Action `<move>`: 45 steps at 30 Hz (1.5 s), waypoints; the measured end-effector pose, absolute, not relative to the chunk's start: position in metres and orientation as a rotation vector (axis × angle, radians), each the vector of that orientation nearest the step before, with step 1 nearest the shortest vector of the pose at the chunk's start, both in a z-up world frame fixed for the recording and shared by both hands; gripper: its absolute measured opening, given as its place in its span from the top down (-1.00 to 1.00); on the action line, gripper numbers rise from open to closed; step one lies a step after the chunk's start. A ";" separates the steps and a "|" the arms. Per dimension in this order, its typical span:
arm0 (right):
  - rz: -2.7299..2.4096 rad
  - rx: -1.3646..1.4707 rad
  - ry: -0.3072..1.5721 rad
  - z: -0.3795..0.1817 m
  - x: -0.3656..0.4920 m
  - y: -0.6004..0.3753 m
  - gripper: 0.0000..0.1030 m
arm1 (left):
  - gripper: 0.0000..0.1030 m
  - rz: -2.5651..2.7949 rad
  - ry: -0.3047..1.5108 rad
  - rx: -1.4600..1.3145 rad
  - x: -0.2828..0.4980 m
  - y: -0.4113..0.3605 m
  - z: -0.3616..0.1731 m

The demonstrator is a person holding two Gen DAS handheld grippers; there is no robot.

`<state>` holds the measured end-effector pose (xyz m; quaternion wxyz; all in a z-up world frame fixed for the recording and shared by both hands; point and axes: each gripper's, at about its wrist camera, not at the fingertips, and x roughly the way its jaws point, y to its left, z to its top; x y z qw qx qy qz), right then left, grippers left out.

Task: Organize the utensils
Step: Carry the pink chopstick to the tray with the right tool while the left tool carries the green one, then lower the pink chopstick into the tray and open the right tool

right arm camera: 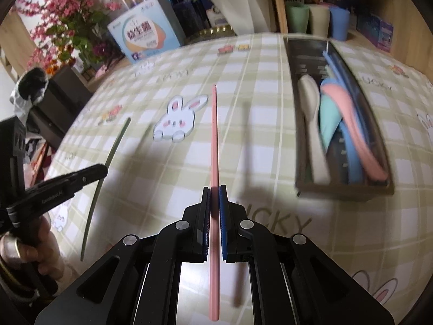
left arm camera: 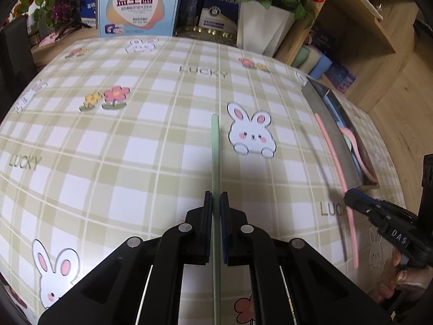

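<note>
Checked cloth printed with rabbits, flowers and "LUCKY" covered the bench [left arm camera: 108, 146] in the left wrist view, with boxes and a white flower pot [left arm camera: 263, 31] ranged along the back edge. The left gripper [left arm camera: 216, 199] had its fingers closed on a green chopstick [left arm camera: 215, 146], held clear of the cloth and pointing ahead. At far right the right gripper [left arm camera: 351, 197] carried a pink chopstick [left arm camera: 335, 154] beside the tray [left arm camera: 333, 124].

From the right wrist view, the right gripper's fingers [right arm camera: 207, 211] pinched the pink chopstick along their length. The tray, ahead to the right, already held spoons [right arm camera: 311, 119] and blue sticks; cups [right arm camera: 316, 16] stood behind it. Both chopsticks were thin and gripped near one end, so either could pivot or slip on the way to the tray, and a long free end could catch its rim.
</note>
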<state>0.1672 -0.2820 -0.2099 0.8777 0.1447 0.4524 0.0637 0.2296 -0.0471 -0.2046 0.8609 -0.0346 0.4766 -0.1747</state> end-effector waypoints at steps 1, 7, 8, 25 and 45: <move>0.129 0.310 0.933 -0.207 0.168 -0.286 0.88 | 0.89 -0.367 0.995 -0.073 0.230 -0.047 -0.202; 0.058 0.330 0.868 -0.188 0.182 -0.331 0.88 | 0.89 -0.373 0.979 -0.078 0.235 -0.054 -0.186; 0.036 0.332 0.857 -0.185 0.187 -0.343 0.88 | 0.89 -0.376 0.978 -0.081 0.236 -0.056 -0.184; -0.092 0.344 0.930 -0.204 0.242 -0.420 0.88 | 0.89 -0.394 1.020 -0.124 0.261 -0.092 -0.164; -0.133 0.383 0.881 -0.189 0.220 -0.435 0.86 | 0.89 -0.436 1.076 -0.116 0.265 -0.129 -0.166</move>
